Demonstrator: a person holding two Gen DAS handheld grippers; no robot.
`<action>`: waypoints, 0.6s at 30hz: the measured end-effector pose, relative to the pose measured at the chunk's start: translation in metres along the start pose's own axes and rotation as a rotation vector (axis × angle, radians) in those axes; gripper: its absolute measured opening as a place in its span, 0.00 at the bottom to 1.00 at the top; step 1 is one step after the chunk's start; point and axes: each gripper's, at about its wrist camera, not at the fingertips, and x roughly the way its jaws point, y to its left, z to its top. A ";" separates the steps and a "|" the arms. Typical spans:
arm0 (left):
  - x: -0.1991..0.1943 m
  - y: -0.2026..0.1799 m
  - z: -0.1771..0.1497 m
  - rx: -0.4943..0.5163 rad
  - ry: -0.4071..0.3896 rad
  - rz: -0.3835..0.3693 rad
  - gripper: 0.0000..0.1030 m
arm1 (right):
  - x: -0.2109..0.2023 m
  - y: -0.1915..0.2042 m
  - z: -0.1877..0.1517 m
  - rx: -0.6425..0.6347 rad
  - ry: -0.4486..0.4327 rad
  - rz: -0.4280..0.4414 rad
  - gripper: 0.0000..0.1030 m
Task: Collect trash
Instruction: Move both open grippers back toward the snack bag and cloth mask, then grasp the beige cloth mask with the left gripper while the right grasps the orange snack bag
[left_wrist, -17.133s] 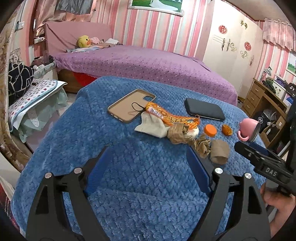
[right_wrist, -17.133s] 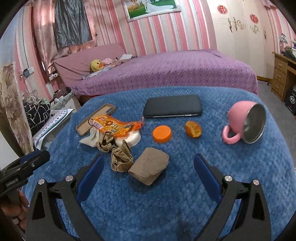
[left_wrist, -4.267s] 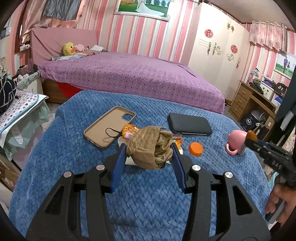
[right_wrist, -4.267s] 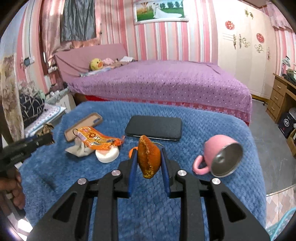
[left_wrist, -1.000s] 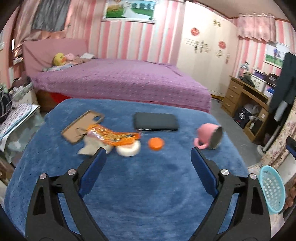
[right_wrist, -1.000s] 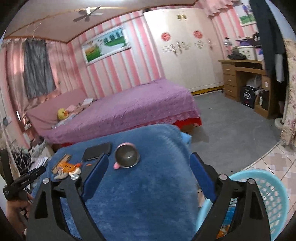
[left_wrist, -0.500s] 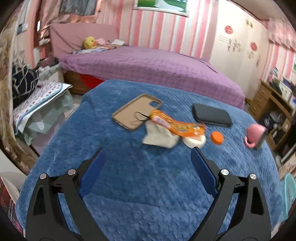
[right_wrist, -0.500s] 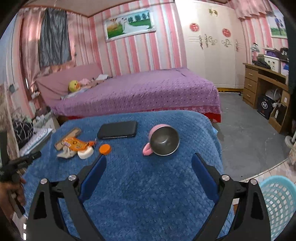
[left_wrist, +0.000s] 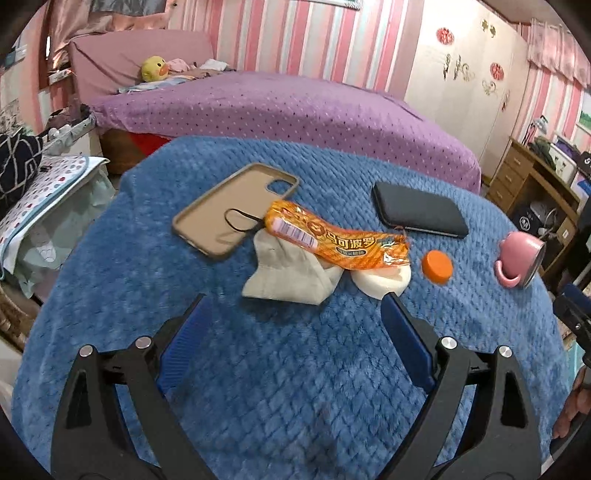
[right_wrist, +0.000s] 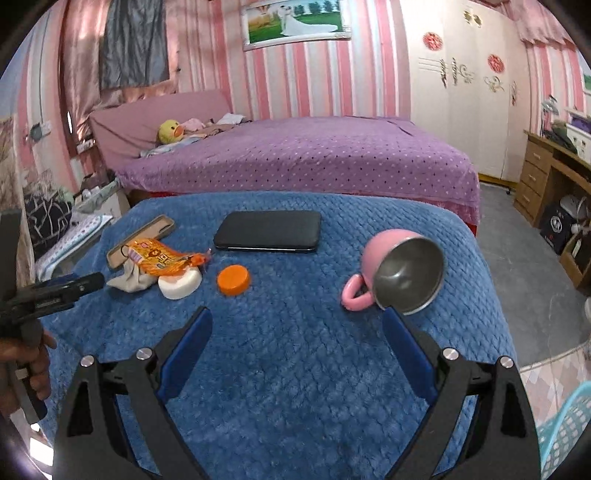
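On the blue blanket (left_wrist: 288, 369) lies an orange snack wrapper (left_wrist: 336, 240) across a crumpled beige tissue (left_wrist: 291, 275) and a white round lid (left_wrist: 384, 282). An orange bottle cap (left_wrist: 437, 266) sits to their right. My left gripper (left_wrist: 293, 314) is open, just short of the tissue, nothing between its fingers. In the right wrist view the wrapper (right_wrist: 162, 258), tissue (right_wrist: 129, 280), white lid (right_wrist: 180, 284) and orange cap (right_wrist: 233, 280) lie left of centre. My right gripper (right_wrist: 297, 326) is open and empty, nearer than the cap. The left gripper's tip (right_wrist: 70, 284) shows at the left.
A tan phone case (left_wrist: 236, 208), a black phone (left_wrist: 419, 214) and a tipped pink mug (left_wrist: 519, 264) also lie on the blanket. A light blue basket (right_wrist: 569, 432) stands on the floor at lower right. A purple bed (right_wrist: 314, 155) is behind; a wooden desk (right_wrist: 554, 177) stands right.
Both grippers have swung back over the blanket and come closer to the trash pile. Both remain open and empty; the brown paper and orange peel held earlier are gone.
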 end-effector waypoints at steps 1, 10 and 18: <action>0.004 -0.002 0.001 0.004 0.006 0.004 0.87 | 0.003 0.000 0.000 -0.003 0.003 -0.002 0.89; 0.045 -0.002 0.007 0.023 0.070 0.032 0.71 | 0.022 0.001 0.007 -0.004 0.019 0.004 0.89; 0.048 0.006 0.012 0.041 0.092 -0.030 0.08 | 0.035 0.034 0.007 -0.070 0.033 0.024 0.89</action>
